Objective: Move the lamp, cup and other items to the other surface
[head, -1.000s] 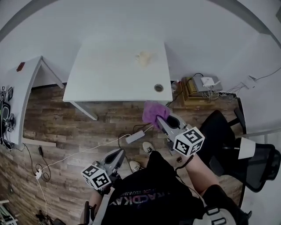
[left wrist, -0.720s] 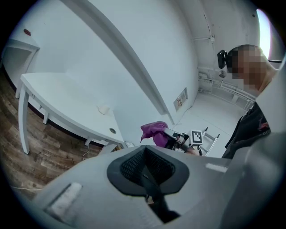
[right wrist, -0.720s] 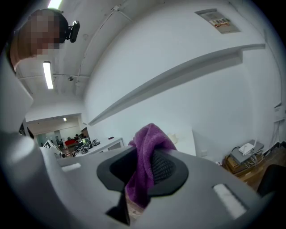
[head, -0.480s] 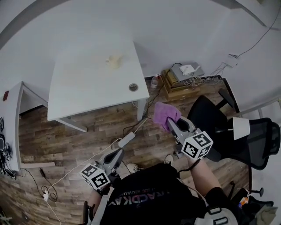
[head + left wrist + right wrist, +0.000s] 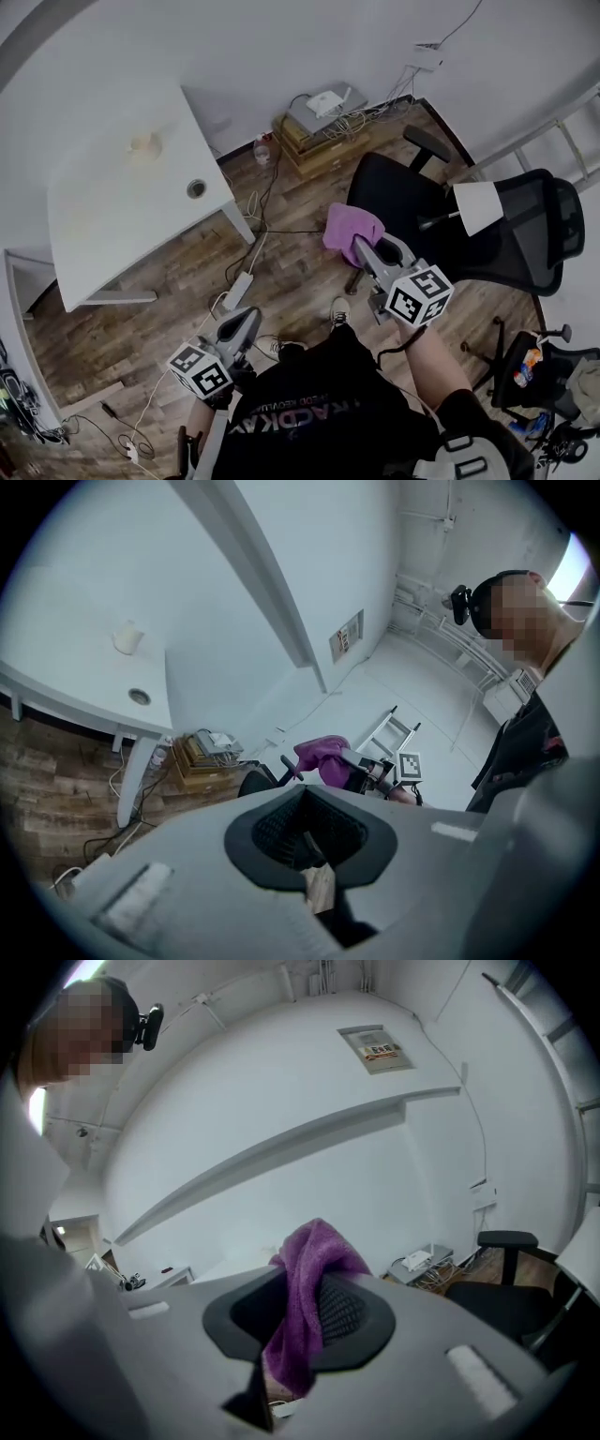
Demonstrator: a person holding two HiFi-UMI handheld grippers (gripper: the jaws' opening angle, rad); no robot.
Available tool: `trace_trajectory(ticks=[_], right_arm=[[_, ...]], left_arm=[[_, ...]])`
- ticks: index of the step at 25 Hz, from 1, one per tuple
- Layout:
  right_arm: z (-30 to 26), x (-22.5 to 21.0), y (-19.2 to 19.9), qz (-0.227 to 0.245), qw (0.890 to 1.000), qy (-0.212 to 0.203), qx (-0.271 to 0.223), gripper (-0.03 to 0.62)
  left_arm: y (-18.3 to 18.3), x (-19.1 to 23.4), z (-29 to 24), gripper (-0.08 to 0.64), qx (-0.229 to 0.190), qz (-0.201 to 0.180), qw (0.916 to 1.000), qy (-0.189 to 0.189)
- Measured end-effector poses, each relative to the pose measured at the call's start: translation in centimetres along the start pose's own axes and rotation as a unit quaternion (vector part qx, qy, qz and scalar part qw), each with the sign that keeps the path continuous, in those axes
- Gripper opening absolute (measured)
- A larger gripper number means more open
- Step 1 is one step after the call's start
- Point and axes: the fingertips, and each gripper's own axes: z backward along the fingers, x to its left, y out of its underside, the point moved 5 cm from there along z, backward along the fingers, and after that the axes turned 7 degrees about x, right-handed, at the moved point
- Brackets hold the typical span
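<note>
Wood floor (image 5: pixel 309 281), white table (image 5: pixel 112 216) at left. Your right gripper (image 5: pixel 362 246) was clamped on the purple cloth (image 5: pixel 349 225), apparently mid-carry; your left gripper (image 5: pixel 246 324) was shut, empty. The next move likely called for reaching the destination surface.

Fig. note: no text fully legible. Shirt print (image 5: pixel 298 405): white caps, upside-down, perhaps "…ADKAY". Wall notice (image 5: pixel 375 1049): red heading, too small to read. Left cube (image 5: pixel 200 368) and right cube (image 5: pixel 419 294): b/w square markers, no chars.

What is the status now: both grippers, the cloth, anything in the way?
Right gripper shut on purple cloth, held above the floor. Left gripper shut, empty. Black chair just beyond the cloth.
</note>
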Motion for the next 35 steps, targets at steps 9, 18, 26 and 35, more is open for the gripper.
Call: trace_trajectory(ticks=[9, 18, 26, 35], right_arm=[[5.4, -10.2, 1.0, -0.027, 0.997, 0.072, -0.001, 0.075], [9.9, -23.0, 1.9, -0.023, 0.987, 0.16, 0.01, 0.075], [9.6, -33.1, 6.7, -0.07, 0.979, 0.182, 0.06, 0.075], [5.0, -40.1, 16.2, -0.106, 0.963, 0.167, 0.182, 0.075]], left_arm=[[1.7, -2.9, -8.8, 0.006, 0.05, 0.013, 0.9983, 0.026], [3.3, -5.7, -17.2, 0.006, 0.086, 0.021, 0.9957, 0.027], [5.3, -7.1, -24.0, 0.006, 0.126, 0.038, 0.991, 0.026], [7.2, -7.3, -27.4, 0.006, 0.16, 0.065, 0.9849, -0.005]])
